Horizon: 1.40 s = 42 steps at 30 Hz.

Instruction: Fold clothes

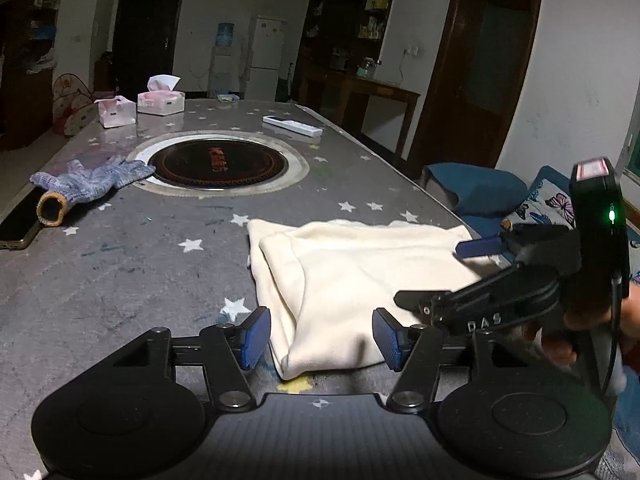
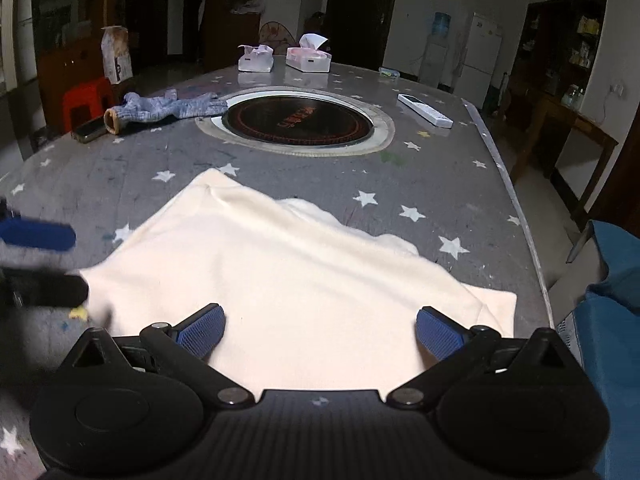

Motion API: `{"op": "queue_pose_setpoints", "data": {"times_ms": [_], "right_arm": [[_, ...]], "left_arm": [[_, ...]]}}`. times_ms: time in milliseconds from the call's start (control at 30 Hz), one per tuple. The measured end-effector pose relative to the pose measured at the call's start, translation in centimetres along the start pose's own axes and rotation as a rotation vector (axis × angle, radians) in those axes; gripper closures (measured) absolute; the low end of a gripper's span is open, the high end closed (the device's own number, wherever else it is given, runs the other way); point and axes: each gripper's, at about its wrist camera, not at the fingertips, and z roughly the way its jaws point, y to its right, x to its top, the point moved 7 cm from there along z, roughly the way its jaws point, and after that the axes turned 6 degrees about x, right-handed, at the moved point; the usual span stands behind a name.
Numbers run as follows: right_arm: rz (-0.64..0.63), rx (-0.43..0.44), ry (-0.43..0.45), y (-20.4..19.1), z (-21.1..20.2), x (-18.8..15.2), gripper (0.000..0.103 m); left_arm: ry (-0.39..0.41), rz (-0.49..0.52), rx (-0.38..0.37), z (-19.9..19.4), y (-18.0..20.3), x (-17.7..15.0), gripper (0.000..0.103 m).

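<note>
Your left gripper [image 1: 321, 336] hangs with its blue pads spread, straddling the near left corner of the cream-coloured folded cloth garment [image 1: 352, 276] without pressing on it. Nothing is clenched there.

The garment lies near the front edge of the grey star-patterned table [image 1: 132, 256], well short of the round black inset burner [image 1: 219, 164]. It already reads as a doubled-over packet, with a rolled fold along its left side and layered edges at the back. I judge the fold is mostly done; squaring it up, or one more fold, may remain.

Its long axis runs across the table, left to right, parallel to the front edge.

Your right gripper [image 2: 320, 332] is also released, its pads wide apart above the cloth and gripping nothing.
</note>
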Motion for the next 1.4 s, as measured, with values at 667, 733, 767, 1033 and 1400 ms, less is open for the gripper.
{"op": "queue_pose_setpoints", "data": {"times_ms": [667, 733, 767, 1033, 1400], "right_arm": [[0.046, 0.003, -0.003, 0.1, -2.3, -1.4, 0.000], [0.059, 0.007, 0.006, 0.3, -2.8, -1.5, 0.000], [0.075, 0.014, 0.008, 0.5, -3.1, -1.6, 0.000], [0.136, 0.035, 0.002, 1.3, -4.1, -4.3, 0.000], [0.168, 0.092, 0.057, 1.8, -6.1, -4.2, 0.000]], "left_arm": [[-0.081, -0.036, 0.089, 3.7, -0.5, -0.7, 0.030], [-0.082, -0.038, 0.088, 3.6, -0.6, -0.8, 0.028], [-0.083, -0.037, 0.088, 3.6, -0.6, -0.8, 0.028], [-0.089, -0.033, 0.081, 4.0, -0.3, -1.0, 0.028], [-0.053, -0.021, 0.067, 2.8, 0.5, 0.9, 0.028]]}}
